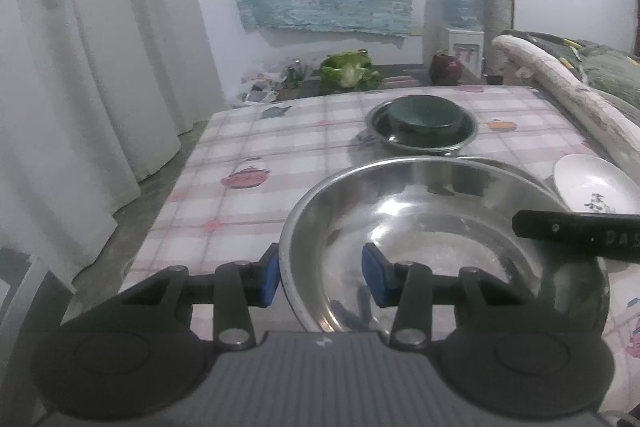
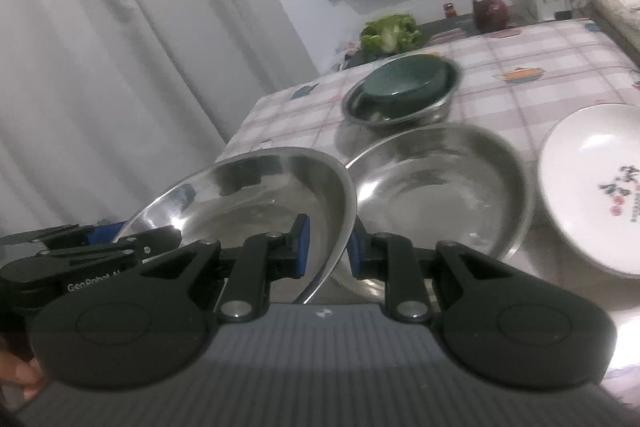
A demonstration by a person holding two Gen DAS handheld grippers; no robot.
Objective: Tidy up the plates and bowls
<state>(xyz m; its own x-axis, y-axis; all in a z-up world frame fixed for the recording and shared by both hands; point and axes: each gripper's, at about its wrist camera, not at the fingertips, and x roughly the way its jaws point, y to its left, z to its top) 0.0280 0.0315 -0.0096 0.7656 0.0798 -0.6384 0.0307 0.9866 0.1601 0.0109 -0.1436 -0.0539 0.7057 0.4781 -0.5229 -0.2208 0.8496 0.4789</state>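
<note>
I've got the steel basin (image 2: 256,195) pinched by its rim on both sides, lifted lower left of frame — right gripper (image 2: 325,251) and left gripper (image 1: 320,279) both clamped. Keep it level, then nest it into the second steel basin (image 2: 440,183) at centre — no tilt.
</note>
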